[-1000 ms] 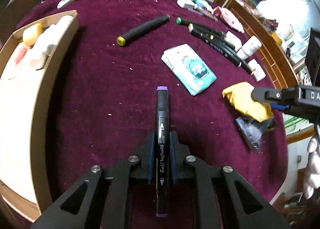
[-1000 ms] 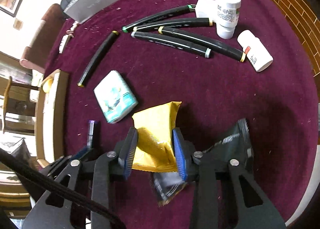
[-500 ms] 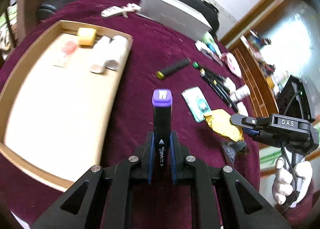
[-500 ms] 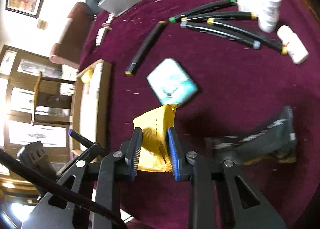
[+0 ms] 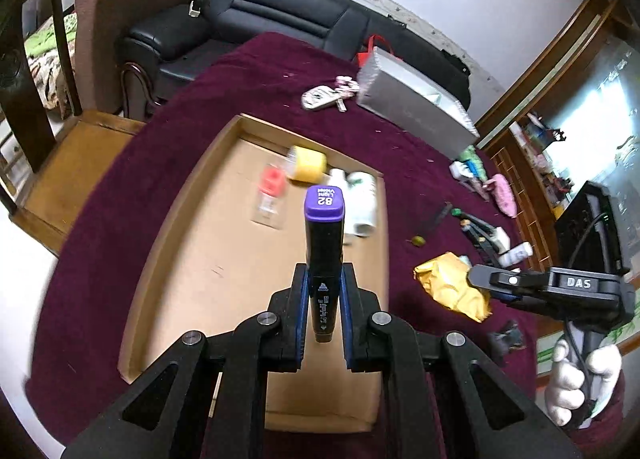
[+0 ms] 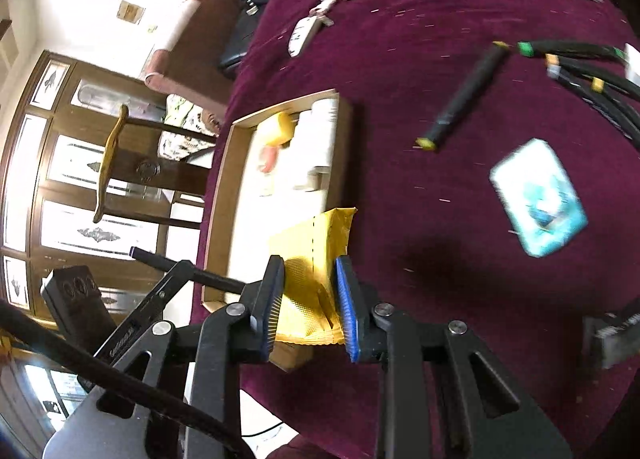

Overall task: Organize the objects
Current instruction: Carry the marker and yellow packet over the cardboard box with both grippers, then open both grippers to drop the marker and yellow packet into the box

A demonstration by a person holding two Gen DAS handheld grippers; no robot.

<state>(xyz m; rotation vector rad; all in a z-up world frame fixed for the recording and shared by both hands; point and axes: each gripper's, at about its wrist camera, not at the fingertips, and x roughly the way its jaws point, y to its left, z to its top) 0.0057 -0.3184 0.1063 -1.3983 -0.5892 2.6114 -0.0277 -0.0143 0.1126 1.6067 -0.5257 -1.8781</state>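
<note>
both loads lifted and carried to the tray

your left gripper (image 5: 324, 311) is clamped on the purple-capped marker (image 5: 324, 255), which a second ago lay on the cloth and now hangs over the cardboard tray (image 5: 224, 259). your right gripper (image 6: 310, 303) pinches the yellow packet (image 6: 316, 259), lifted off the cloth and brought to the tray's near edge. so both pickups look done; placing in the tray remains. only the left view shows the tray floor and the items at its far end; only the right view shows the teal pack (image 6: 538, 197) and loose markers (image 6: 460, 99) well beyond the tray, still to sort.
</note>
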